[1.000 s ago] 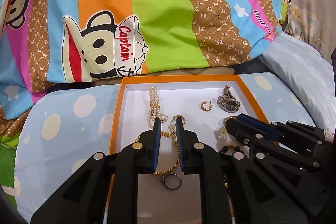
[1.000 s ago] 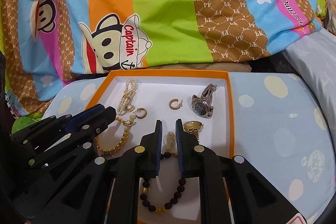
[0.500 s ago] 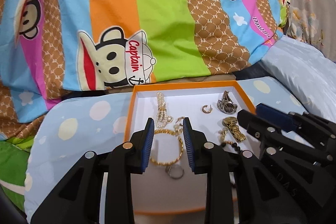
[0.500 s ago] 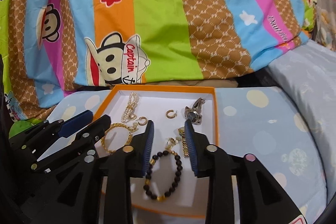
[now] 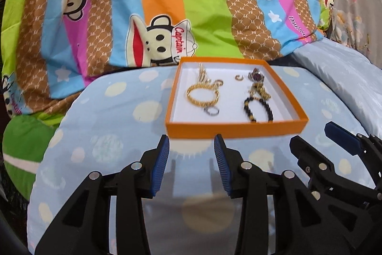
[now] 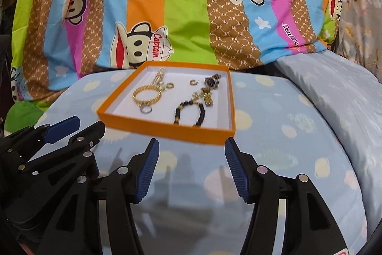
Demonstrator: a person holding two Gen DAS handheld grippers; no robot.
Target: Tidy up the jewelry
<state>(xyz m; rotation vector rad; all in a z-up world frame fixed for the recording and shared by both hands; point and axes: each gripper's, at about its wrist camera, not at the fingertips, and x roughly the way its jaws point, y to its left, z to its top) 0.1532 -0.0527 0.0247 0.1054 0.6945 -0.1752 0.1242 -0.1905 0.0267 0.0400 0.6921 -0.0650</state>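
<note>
An orange box (image 5: 235, 129) (image 6: 167, 129) with a white floor lies on a spotted blue pillow. In it are a gold chain bracelet (image 5: 201, 96) (image 6: 146, 96), a silver ring (image 5: 211, 111) (image 6: 146, 109), a black bead bracelet (image 5: 257, 109) (image 6: 189, 112), a gold watch (image 5: 259, 90) (image 6: 207, 96), a dark-faced watch (image 5: 256, 75) (image 6: 212, 81), a pearl strand (image 5: 203, 74) (image 6: 160, 77) and small gold hoop earrings (image 5: 238, 77) (image 6: 193, 82). My left gripper (image 5: 191, 152) and right gripper (image 6: 191, 154) are both open and empty, just in front of the box's near wall.
A striped cartoon-monkey quilt (image 5: 191, 4) (image 6: 191, 4) rises behind the box. A second pale blue pillow (image 5: 346, 78) (image 6: 334, 87) lies to the right. The right gripper shows at the lower right of the left wrist view (image 5: 339, 159), the left gripper at the lower left of the right wrist view (image 6: 59, 135).
Both grippers have pulled back from over the box to in front of it, and both have opened from nearly shut to wide. The jewelry stays in the box.
</note>
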